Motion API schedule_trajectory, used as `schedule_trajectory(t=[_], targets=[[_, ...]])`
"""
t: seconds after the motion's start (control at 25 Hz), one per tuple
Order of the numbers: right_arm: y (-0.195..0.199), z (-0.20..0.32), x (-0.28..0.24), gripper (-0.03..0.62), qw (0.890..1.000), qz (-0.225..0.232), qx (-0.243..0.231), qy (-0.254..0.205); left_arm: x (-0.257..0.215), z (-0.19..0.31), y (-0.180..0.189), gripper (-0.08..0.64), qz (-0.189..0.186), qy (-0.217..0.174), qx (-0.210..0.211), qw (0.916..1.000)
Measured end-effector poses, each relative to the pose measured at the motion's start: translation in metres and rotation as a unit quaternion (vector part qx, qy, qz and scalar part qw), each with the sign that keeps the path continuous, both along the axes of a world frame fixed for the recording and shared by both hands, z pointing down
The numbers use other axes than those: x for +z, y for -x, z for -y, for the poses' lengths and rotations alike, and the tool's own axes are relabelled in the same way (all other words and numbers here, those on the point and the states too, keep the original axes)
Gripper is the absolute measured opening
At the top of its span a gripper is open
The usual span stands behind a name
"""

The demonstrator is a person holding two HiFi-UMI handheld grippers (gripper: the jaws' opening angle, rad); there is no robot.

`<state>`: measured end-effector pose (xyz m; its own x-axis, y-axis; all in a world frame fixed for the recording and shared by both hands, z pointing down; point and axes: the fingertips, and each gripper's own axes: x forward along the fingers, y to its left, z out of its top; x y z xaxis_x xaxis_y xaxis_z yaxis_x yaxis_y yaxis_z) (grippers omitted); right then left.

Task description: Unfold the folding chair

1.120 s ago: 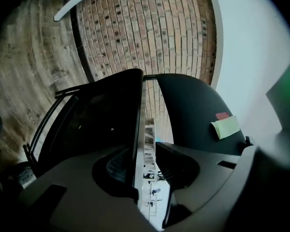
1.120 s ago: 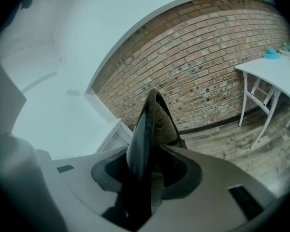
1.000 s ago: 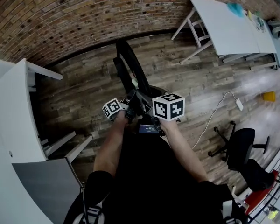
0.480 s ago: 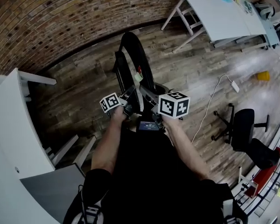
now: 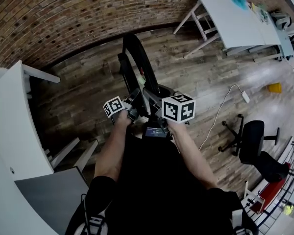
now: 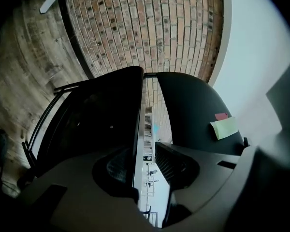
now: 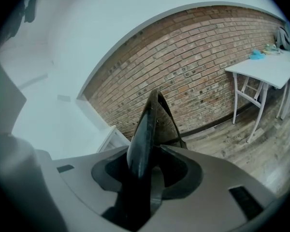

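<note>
Black short-sleeved shirt point(image 5: 152, 190); grey hand-held grippers point(image 6: 146, 153) point(image 7: 147, 166) topped by black-and-white marker cubes point(image 5: 178, 108).

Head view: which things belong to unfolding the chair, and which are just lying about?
Job: black folding chair, left hand-held gripper, right hand-held gripper.
Lying about: white trestle table, black swivel office chair, white power cable, small yellow object.

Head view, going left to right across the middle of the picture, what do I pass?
white desk → left tool → folding chair → right tool → office chair
</note>
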<state>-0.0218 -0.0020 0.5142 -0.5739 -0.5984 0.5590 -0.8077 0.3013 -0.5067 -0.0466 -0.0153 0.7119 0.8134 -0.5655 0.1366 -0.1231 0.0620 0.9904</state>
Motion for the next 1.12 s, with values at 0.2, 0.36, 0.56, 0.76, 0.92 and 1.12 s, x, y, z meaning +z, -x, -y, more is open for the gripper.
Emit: schedule_trajectory(t=[0.2, 0.36, 0.56, 0.76, 0.92, 1.12], targets=[[-0.013, 0.000, 0.002, 0.158, 1.000, 0.013, -0.001, -0.003, 0.001, -0.004, 0.004, 0.141, 0.008, -0.010, 0.012, 0.9998], [-0.022, 0.002, 0.001, 0.156, 1.000, 0.010, 0.002, -0.009, 0.009, -0.008, 0.018, 0.141, 0.163, -0.058, 0.043, 0.9841], [-0.022, 0.004, 0.001, 0.158, 1.000, 0.015, 0.000, -0.010, 0.001, -0.020, 0.031, 0.143, 0.229, -0.083, 0.045, 0.9687], [-0.008, 0.001, 0.000, 0.160, 1.000, 0.022, -0.004, -0.010, 0.005, -0.042, 0.013, 0.143, 0.221, -0.058, 0.087, 0.9697], [0.004, -0.001, -0.001, 0.164, 1.000, 0.025, -0.006, -0.016, 0.010, -0.048, 0.016, 0.143, 0.224, -0.039, 0.087, 0.9699], [-0.007, 0.002, -0.001, 0.167, 0.999, 0.039, -0.004, -0.012, 0.011, -0.048, 0.016, 0.143, 0.226, -0.030, 0.085, 0.9699]])
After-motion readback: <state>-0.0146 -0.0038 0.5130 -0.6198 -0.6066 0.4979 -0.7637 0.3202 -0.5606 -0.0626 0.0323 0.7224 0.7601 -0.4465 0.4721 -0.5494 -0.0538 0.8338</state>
